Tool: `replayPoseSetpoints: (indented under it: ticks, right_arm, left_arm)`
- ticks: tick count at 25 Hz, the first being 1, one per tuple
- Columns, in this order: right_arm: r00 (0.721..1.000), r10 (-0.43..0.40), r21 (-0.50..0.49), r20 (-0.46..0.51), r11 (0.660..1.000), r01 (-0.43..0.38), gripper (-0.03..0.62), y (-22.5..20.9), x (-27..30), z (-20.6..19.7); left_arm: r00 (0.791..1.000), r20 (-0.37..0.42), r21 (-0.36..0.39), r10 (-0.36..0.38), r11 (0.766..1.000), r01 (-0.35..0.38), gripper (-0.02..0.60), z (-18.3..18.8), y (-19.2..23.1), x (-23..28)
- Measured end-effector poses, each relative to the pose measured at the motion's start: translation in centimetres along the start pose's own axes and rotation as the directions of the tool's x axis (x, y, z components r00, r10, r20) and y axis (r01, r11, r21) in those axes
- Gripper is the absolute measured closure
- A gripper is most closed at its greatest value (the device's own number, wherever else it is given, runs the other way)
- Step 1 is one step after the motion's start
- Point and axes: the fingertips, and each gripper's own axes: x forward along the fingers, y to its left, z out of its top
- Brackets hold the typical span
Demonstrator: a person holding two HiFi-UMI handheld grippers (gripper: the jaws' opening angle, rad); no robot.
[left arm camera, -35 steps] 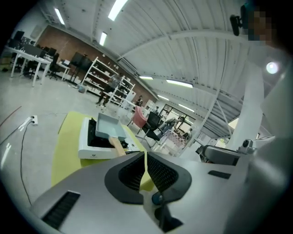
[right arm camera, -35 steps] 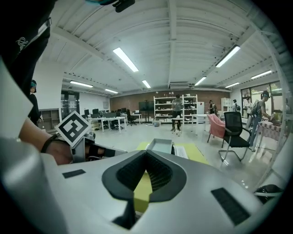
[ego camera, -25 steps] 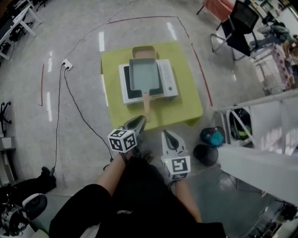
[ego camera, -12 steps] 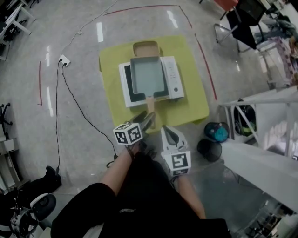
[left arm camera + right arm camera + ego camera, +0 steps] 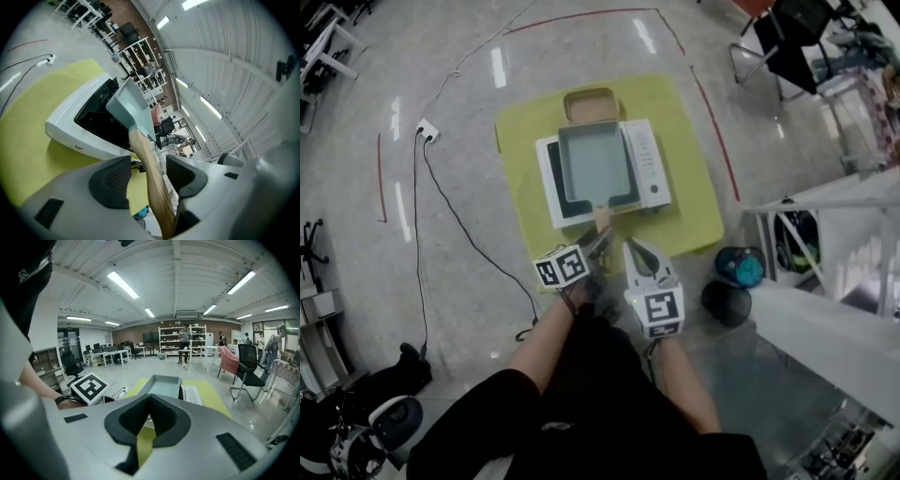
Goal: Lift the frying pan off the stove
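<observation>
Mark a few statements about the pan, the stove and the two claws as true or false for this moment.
1. The frying pan sits on the stove. True.
2. The pan is round. False: it is rectangular, with a wooden handle.
3. The left claw is clamped tight on the handle. False: its jaws are opening, and the handle lies between them with the pads off it.
4. The right claw is shut with nothing in it. True.
5. The stove stands on a red table. False: the table is yellow.
</observation>
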Motion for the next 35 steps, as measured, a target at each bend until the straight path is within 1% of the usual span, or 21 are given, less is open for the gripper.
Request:
replayPoseSetpoints:
  ticks: [5,9,17,18,19,20,21,24,28,35]
  right_arm:
    - [1.0,-0.014,0.023,0.013,1.0,0.014,0.579,-0.7,0.3,0.2]
    - [0.999,-0.036,0.048,0.004,0.998,0.035,0.579,-1.2,-0.3,-0.1]
    - [0.997,-0.074,0.089,-0.009,0.993,0.075,0.579,-2.1,-1.3,-0.4]
    - [0.997,-0.077,0.091,-0.01,0.993,0.078,0.579,-2.2,-1.4,-0.5]
    - [0.997,-0.079,0.091,-0.012,0.993,0.08,0.578,-2.3,-1.4,-0.6]
    - [0.997,-0.079,0.092,-0.013,0.993,0.08,0.579,-2.3,-1.4,-0.7]
    - [0.997,-0.076,0.091,-0.014,0.993,0.077,0.579,-2.3,-1.3,-0.8]
    - [0.998,-0.068,0.089,-0.013,0.994,0.069,0.579,-2.1,-1.1,-1.1]
    - [0.998,-0.062,0.091,-0.017,0.994,0.064,0.579,-1.8,-1.1,-0.9]
    - [0.999,-0.041,0.088,-0.019,0.995,0.043,0.579,-1.2,-0.7,-1.1]
  left_arm:
    - [1.0,0.011,-0.022,-0.028,0.999,0.028,0.324,0.0,-0.1,1.1]
    - [0.999,0.016,-0.053,-0.039,0.998,0.04,0.325,0.2,0.3,1.6]
    - [0.996,0.03,-0.115,-0.088,0.989,0.09,0.327,0.3,0.3,2.6]
    - [0.995,0.029,-0.113,-0.092,0.989,0.095,0.328,0.4,0.2,2.7]
    - [0.995,0.028,-0.108,-0.098,0.989,0.101,0.343,0.4,-0.1,2.8]
    - [0.994,0.027,-0.101,-0.102,0.989,0.104,0.377,0.4,-0.3,2.8]
    - [0.994,0.026,-0.098,-0.101,0.99,0.104,0.396,0.4,-0.4,2.9]
    - [0.995,0.017,-0.104,-0.098,0.99,0.099,0.405,0.5,-0.4,2.8]
    - [0.996,-0.024,-0.081,-0.092,0.993,0.089,0.407,0.1,-0.5,2.6]
    - [0.992,-0.075,-0.059,-0.1,0.994,0.096,0.41,-0.3,-0.6,1.7]
